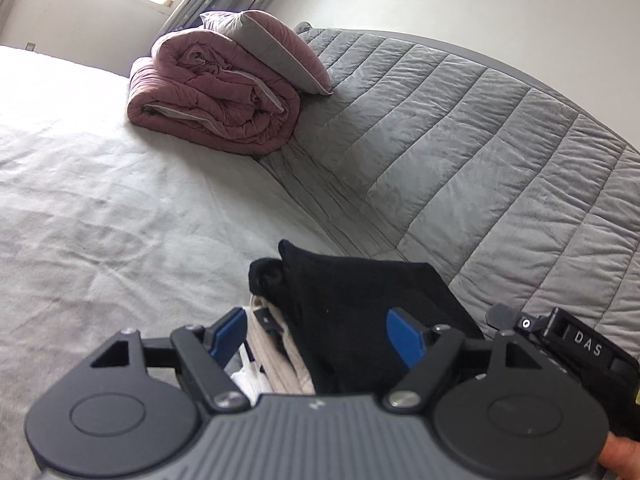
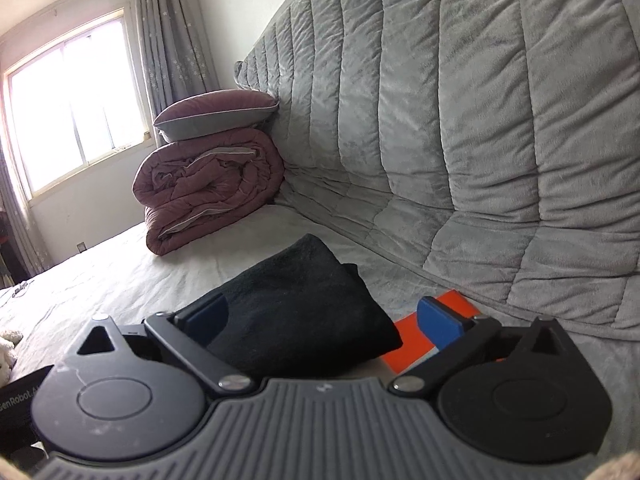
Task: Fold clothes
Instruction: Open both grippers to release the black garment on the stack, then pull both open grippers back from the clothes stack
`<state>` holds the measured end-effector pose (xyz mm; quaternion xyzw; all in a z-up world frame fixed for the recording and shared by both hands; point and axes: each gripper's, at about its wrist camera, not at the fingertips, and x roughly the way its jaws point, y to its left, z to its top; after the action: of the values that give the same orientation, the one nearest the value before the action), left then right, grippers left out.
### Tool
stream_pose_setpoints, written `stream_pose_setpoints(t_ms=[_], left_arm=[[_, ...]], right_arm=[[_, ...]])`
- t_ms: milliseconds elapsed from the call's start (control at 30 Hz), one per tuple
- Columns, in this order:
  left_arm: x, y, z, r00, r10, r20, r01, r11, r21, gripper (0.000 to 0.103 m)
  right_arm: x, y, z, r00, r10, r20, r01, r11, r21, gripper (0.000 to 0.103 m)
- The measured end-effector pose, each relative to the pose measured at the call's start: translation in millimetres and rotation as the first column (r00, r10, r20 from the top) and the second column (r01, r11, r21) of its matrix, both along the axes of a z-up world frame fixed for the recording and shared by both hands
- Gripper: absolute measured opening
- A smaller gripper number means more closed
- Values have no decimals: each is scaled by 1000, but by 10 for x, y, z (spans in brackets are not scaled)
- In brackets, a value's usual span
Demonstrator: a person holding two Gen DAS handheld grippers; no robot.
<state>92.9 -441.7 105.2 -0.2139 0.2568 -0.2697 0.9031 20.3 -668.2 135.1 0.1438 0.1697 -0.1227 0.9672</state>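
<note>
A folded black garment (image 1: 352,300) lies on top of a beige folded garment (image 1: 276,356) on the bed, with a bit of white cloth (image 1: 250,380) beside them. My left gripper (image 1: 320,336) is open, its blue pads on either side of this pile. In the right wrist view the same black garment (image 2: 296,308) lies folded on the grey sheet. My right gripper (image 2: 324,316) is open around its near end. The other gripper's black body (image 1: 576,344) shows at the right edge of the left wrist view.
A rolled pink quilt (image 1: 212,96) with a pillow (image 2: 216,114) on top sits at the far end of the bed. A grey quilted headboard (image 2: 460,120) rises along the right. An orange flat object (image 2: 424,332) lies beside the black garment. A window (image 2: 68,100) is at the left.
</note>
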Motion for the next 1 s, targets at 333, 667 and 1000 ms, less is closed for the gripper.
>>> stream_pose_setpoints(t_ms=[333, 667, 1000], left_arm=[[-265, -58, 93, 1000, -1, 22, -1, 994, 109, 79], [-493, -243, 184, 998, -5, 66, -15, 955, 296, 102], [-608, -305, 89, 1000, 19, 4, -19, 903, 429, 102]], right_arm=[[-115, 248, -15, 998, 21, -60, -30, 989, -148, 103], [-158, 335, -169, 987, 76, -142, -106, 970, -218, 103], [-127, 356, -238, 958, -12, -287, -56, 972, -226, 103]])
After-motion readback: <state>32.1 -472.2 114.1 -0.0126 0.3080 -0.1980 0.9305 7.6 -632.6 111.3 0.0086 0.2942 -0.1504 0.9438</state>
